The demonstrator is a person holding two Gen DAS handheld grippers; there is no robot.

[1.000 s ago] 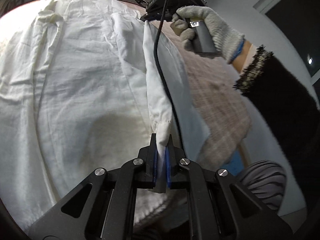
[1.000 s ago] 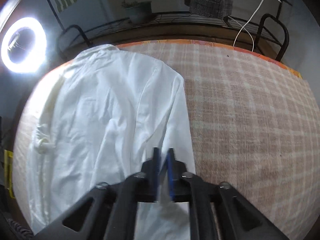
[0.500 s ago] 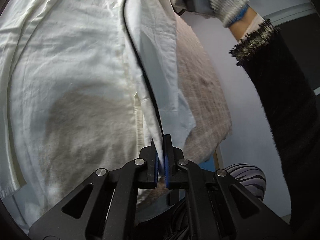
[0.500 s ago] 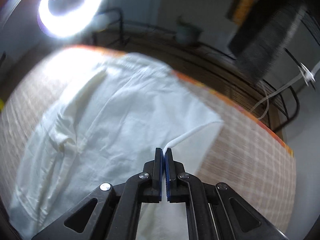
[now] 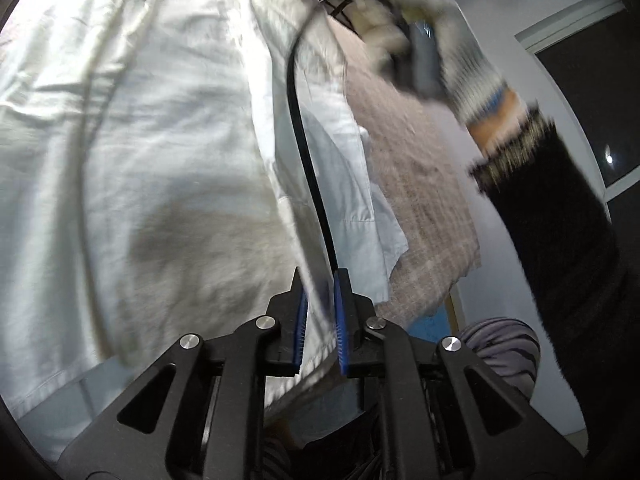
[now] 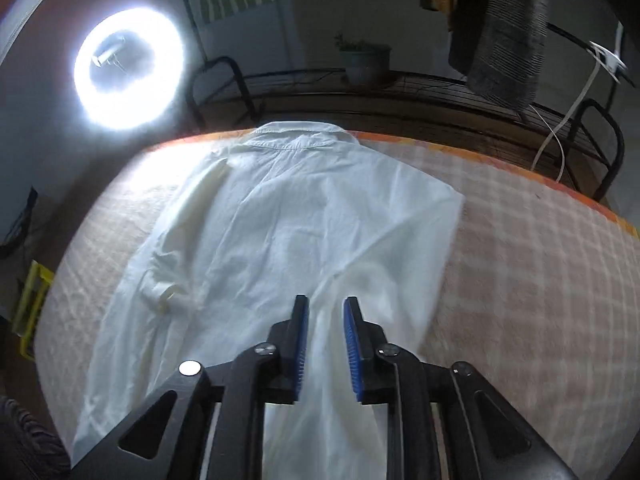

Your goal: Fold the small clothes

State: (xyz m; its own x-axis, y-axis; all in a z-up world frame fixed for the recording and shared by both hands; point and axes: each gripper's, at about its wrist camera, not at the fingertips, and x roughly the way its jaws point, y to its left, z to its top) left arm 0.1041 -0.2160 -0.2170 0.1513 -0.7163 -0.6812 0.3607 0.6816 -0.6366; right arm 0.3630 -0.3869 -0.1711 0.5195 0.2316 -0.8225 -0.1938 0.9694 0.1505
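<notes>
A white shirt (image 6: 280, 232) lies spread on a plaid cloth (image 6: 540, 280) that covers the surface, its collar (image 6: 298, 134) at the far edge. The shirt's right side is folded in over its body, leaving a straight slanted edge toward the bare plaid.

The right wrist view shows the whole shirt from above. The right gripper (image 6: 325, 332) hangs over the shirt's near half with its jaws parted and a clear gap between the blue pads (image 6: 301, 344); they hold nothing, and shirt cloth shows through the gap. Beyond the collar stand a lit ring light (image 6: 128, 68), a potted plant (image 6: 362, 60) on a dark rack, and a grey checked cloth (image 6: 504, 28) hanging to the right of the plant. None of these appear in the other view.

The left wrist view sits low and close at the shirt's hem end. The left gripper (image 5: 320, 308) is also open, pads apart, gripping nothing; the folded edge of the shirt (image 5: 160, 140) runs down through the gap, but whether it touches a pad cannot be told through the blur. A black cable (image 5: 304, 148) crosses the shirt from the far end down toward this gripper. Only this view shows the person: a gloved hand (image 5: 432, 36) blurred above the shirt's far right, closed on a grey handle, with a black sleeve (image 5: 560, 240) behind it, and a striped garment (image 5: 500, 348) below the plaid cloth's corner.
</notes>
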